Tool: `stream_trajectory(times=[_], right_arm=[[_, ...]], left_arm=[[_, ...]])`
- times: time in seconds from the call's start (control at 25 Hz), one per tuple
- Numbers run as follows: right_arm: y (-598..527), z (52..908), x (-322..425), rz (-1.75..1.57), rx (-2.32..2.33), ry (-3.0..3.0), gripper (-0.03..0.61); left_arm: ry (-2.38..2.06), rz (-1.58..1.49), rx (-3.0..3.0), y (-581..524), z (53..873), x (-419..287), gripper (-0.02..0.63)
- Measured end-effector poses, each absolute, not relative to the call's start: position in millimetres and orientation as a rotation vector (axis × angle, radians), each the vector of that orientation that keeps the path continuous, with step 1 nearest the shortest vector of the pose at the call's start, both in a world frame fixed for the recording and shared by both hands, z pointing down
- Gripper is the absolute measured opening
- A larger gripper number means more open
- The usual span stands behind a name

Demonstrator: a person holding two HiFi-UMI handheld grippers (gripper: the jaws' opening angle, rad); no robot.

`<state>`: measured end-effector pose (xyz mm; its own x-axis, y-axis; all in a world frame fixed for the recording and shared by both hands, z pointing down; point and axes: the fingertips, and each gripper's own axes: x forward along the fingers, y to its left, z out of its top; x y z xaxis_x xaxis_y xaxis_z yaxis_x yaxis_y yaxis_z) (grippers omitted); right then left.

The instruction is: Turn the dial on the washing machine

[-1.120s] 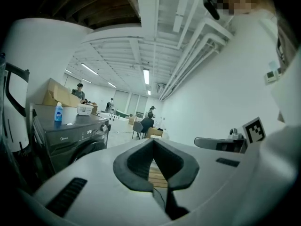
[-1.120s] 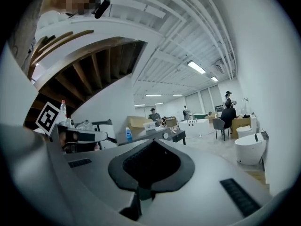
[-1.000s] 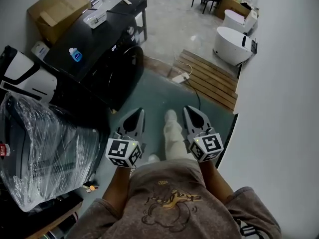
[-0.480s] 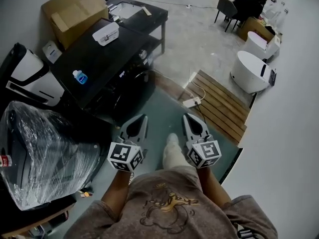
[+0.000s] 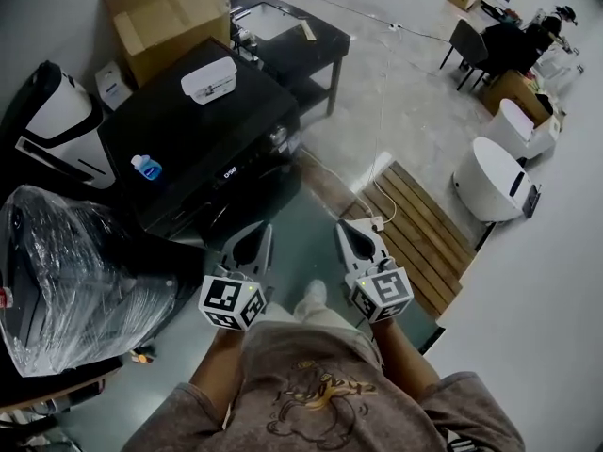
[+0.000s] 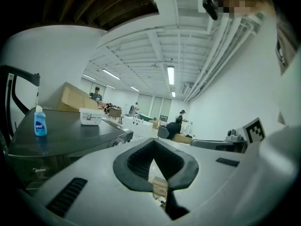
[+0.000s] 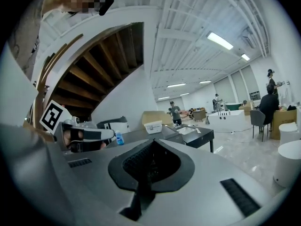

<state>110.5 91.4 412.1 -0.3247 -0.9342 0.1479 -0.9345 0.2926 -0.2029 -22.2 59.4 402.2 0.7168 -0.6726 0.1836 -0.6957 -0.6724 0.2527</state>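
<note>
Your left gripper (image 5: 254, 238) and right gripper (image 5: 350, 236) are side by side over the floor, both with jaws closed and empty. The black washing machine (image 5: 203, 149) is ahead on your left, untouched. The small silver knob at its front corner is probably the dial (image 5: 279, 136). A blue bottle (image 5: 145, 167) and a white box (image 5: 208, 78) sit on top.

Strip lights (image 6: 170, 74) brighten a white-walled room with grey floor (image 5: 405, 102), wooden slats (image 5: 424, 224) and black table (image 5: 318, 53).
</note>
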Motion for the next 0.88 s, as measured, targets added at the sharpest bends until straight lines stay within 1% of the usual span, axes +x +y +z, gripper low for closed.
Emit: stream_trajectory(times=[0.32,0.76,0.84,0.88], right_arm=[[37.6,423.4,117.6,0.386,1.763,-2.556,0.0],[-7.8,434.5,114.2,0.419,1.747,-2.531,0.002],[-14.1,437.4,109.7,0.406,1.717,-2.562,0.005],[-17.6,439.4,106.4,0.394,1.692,-2.591,0.021]], left_arm=[[-1.159,0.106,2.585,21.3,411.9,-21.1,-0.008],[-1.146,0.108,2.56,-13.8,426.0,-13.1,-0.008],[-1.147,0.107,2.55,-18.9,428.2,-14.6,-0.008],[-1.15,0.109,2.545,-21.0,429.1,-15.9,-0.008]])
